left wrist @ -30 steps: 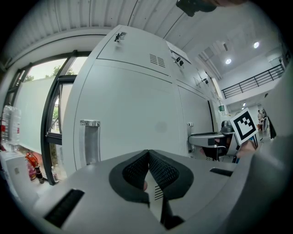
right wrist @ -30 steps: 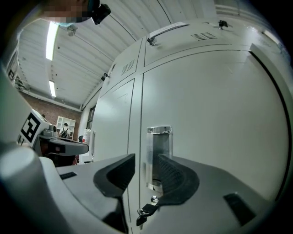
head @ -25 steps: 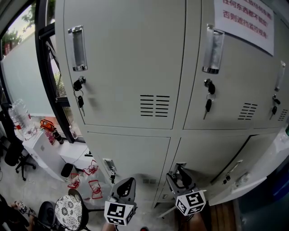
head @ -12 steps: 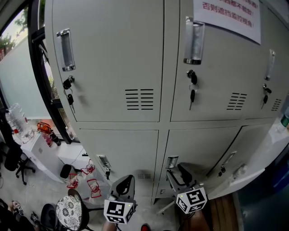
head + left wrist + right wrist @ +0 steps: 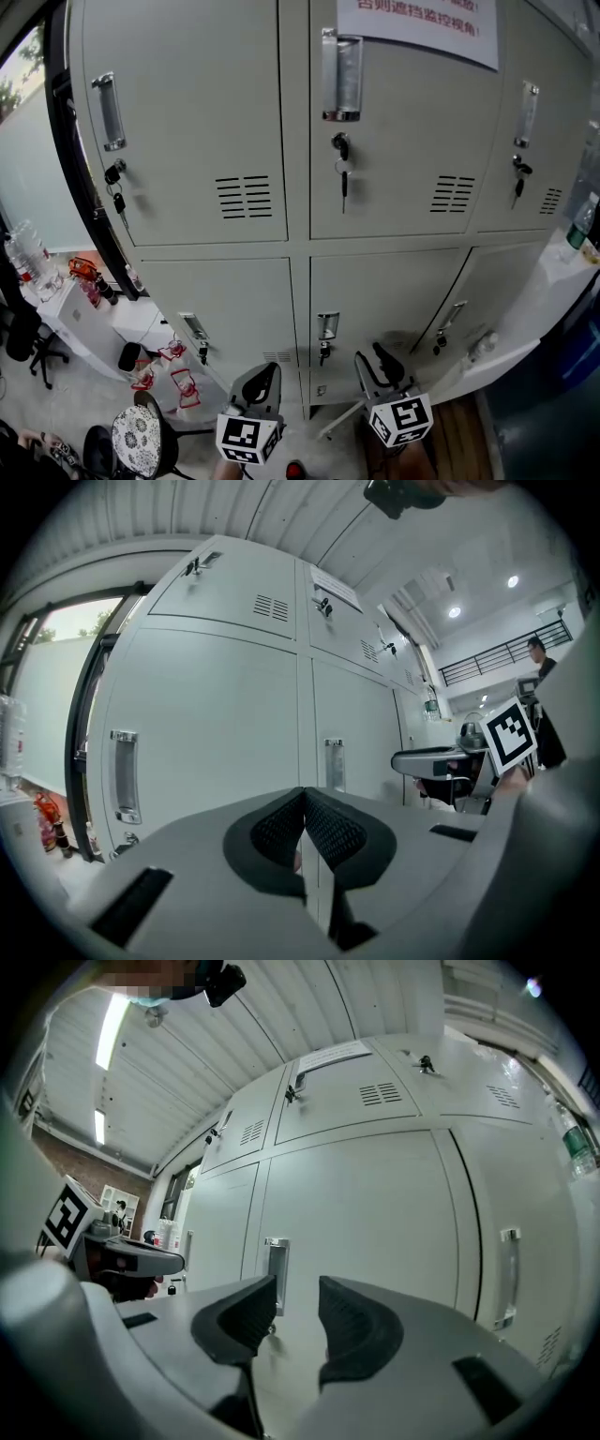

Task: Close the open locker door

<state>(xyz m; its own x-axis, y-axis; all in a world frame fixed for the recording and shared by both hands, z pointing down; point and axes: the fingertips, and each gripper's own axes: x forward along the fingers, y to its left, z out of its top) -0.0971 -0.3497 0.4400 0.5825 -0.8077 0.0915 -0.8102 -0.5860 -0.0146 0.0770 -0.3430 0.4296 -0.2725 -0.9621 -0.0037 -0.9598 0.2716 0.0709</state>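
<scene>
A bank of grey lockers (image 5: 281,141) fills the head view. The bottom right locker door (image 5: 525,319) stands ajar, its handle (image 5: 450,321) at its left edge; in the right gripper view the same door (image 5: 530,1241) has a dark gap along its left side. Low in the head view, my left gripper (image 5: 263,382) is shut with nothing in it, pads together (image 5: 303,822). My right gripper (image 5: 382,364) points at the lower middle locker, short of the open door. Its jaws (image 5: 298,1312) have just been closing and stand open with nothing between them.
A white notice with red print (image 5: 417,19) is stuck on the upper middle locker. Keys (image 5: 343,178) hang from the locks. A black window frame (image 5: 70,197) borders the lockers at left, with a patterned stool (image 5: 141,441) and clutter below. A bottle (image 5: 581,220) stands at the right.
The lockers have slid left in the head view as both grippers moved right along them. The ajar door is nearer the right gripper. The right jaws have narrowed.
</scene>
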